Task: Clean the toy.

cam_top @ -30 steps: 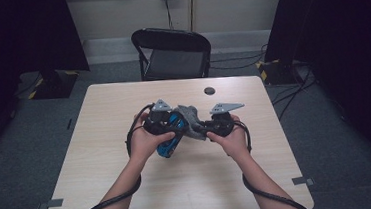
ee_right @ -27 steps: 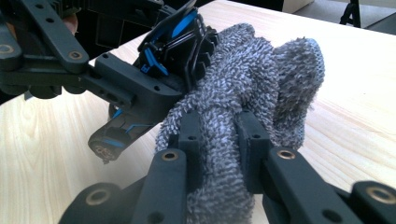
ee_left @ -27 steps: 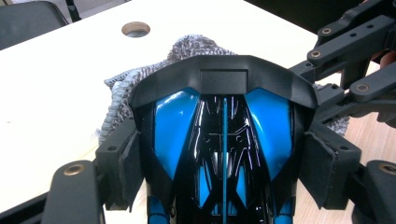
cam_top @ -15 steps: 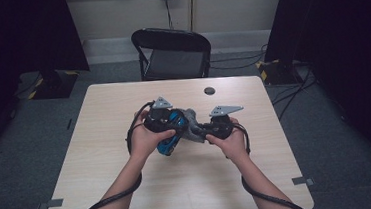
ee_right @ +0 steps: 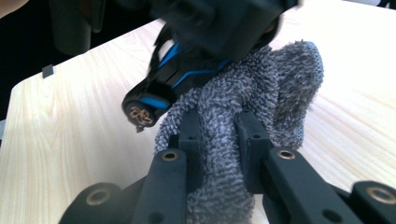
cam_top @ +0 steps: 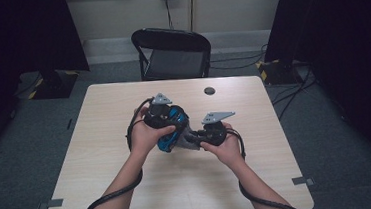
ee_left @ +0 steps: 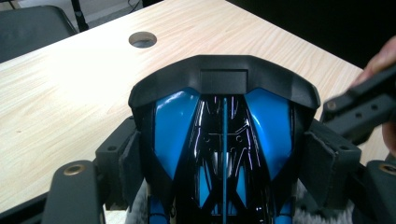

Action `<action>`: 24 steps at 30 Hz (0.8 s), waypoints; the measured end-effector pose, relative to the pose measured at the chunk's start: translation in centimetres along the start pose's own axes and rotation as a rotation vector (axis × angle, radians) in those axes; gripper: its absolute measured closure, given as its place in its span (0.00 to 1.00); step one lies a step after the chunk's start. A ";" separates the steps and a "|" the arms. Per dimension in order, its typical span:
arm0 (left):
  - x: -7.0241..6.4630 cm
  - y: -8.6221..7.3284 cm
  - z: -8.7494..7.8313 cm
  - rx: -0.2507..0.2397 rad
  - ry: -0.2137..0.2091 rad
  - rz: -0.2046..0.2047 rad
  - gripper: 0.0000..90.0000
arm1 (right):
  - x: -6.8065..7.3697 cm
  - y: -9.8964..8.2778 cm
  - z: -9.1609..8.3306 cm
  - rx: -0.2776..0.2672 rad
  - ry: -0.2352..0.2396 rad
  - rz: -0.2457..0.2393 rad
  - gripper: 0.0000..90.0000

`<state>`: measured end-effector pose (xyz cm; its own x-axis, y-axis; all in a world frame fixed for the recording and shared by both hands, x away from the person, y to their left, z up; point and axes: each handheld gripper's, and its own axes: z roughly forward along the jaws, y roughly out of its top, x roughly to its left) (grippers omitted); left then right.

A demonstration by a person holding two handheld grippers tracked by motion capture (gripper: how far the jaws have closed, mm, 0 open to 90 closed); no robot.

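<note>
Grip check: left gripper [cam_top: 171, 128] clamps the blue-and-black toy car [ee_left: 224, 140] by its flanks, above mid-table [cam_top: 101, 141]. Right gripper [ee_right: 219, 135] pinches a grey fuzzy cloth [ee_right: 261, 88], pressed against the car's right underside. Car's nose, apparently, points toward the far table edge.

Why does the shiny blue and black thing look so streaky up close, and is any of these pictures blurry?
Left gripper view: the glossy blue and black car body mirrors the lights as thin white streaks, and stays sharp. Right gripper view: the grey cloth is crisp, while the dark parts at the top edge are smeared out of focus. High view: the table is evenly lit; the room's sides fall into darkness.
</note>
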<state>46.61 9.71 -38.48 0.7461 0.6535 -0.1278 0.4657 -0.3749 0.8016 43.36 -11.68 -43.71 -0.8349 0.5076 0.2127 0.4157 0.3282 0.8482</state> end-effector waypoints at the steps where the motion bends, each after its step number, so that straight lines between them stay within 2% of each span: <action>1: 0.1 0.0 0.0 -0.003 0.004 -0.002 0.28 | 0.1 -0.1 0.1 0.000 0.002 0.002 0.84; 13: 0.5 -0.1 0.1 0.006 0.005 -0.019 0.28 | 1.4 -1.7 1.8 0.028 0.054 0.008 0.83; 24: 0.8 0.4 -0.2 -0.008 0.012 -0.025 0.28 | 2.0 -2.1 2.7 0.036 0.077 0.011 0.83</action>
<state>47.31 10.22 -38.19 0.7281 0.6708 -0.1410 0.4803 -0.3526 0.8031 41.74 -9.22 -46.36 -0.8547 0.4495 0.2597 0.4366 0.3518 0.8280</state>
